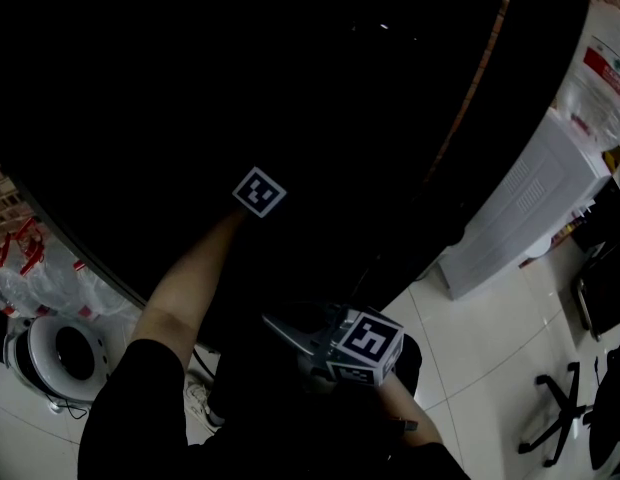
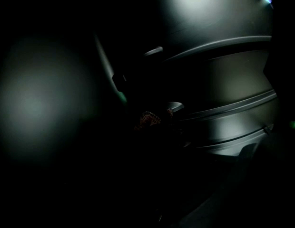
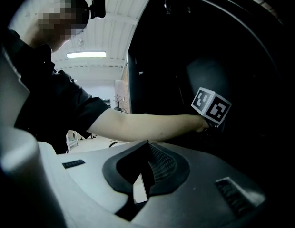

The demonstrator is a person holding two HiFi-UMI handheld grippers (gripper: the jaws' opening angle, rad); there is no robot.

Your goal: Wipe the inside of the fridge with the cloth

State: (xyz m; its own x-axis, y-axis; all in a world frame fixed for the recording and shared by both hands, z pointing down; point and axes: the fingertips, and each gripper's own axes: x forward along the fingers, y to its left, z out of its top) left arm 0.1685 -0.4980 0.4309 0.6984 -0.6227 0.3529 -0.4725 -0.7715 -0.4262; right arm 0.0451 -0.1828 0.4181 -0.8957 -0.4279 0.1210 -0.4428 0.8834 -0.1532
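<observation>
**Left tool in the dark fridge with the cloth**

The left tool (image 2: pixel 158 123) was reaching into the unlit black fridge (image 1: pixel 370 118). Its jaws were clamped tight on a reddish checked cloth (image 2: pixel 147 119) at their tips, near pale ribbed ledges (image 2: pixel 233 113) on the inner wall. The right tool (image 3: pixel 146 148) hung outside, close to the person's body. Its jaws were pressed together on nothing, and it pointed towards the outstretched forearm (image 3: pixel 147 126).

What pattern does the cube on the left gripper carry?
The marker cube bears black square patterns on white faces; the right gripper view shows it best.
</observation>
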